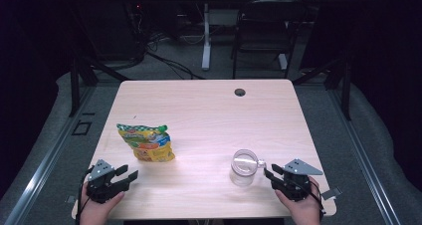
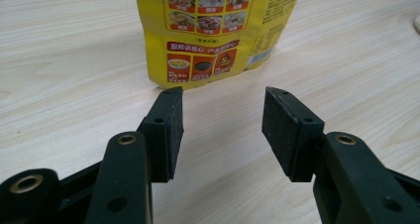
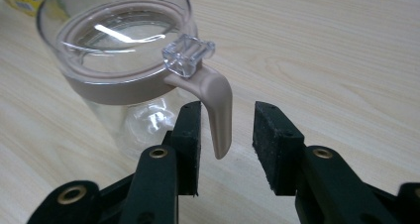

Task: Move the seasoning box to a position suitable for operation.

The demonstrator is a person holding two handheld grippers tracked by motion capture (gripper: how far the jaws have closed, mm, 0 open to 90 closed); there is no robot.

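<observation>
A yellow snack pouch (image 1: 147, 143) lies flat on the left half of the wooden table (image 1: 209, 110). My left gripper (image 1: 129, 172) rests just in front of it, open and empty. In the left gripper view the jaws (image 2: 222, 92) point at the pouch's bottom edge (image 2: 208, 30), a short gap away. At the right stands a clear lidded jug (image 1: 244, 166) with a beige collar. My right gripper (image 1: 271, 171) is open beside it. In the right gripper view the jug's beige handle (image 3: 218, 110) hangs between the jaws (image 3: 228, 106), close to the left pad and apart from the right pad.
A round cable hole (image 1: 240, 92) sits near the table's far edge. Beyond the table, a dark chair (image 1: 266, 26) and a white desk leg (image 1: 206, 36) stand on grey floor. Both hands are near the front edge.
</observation>
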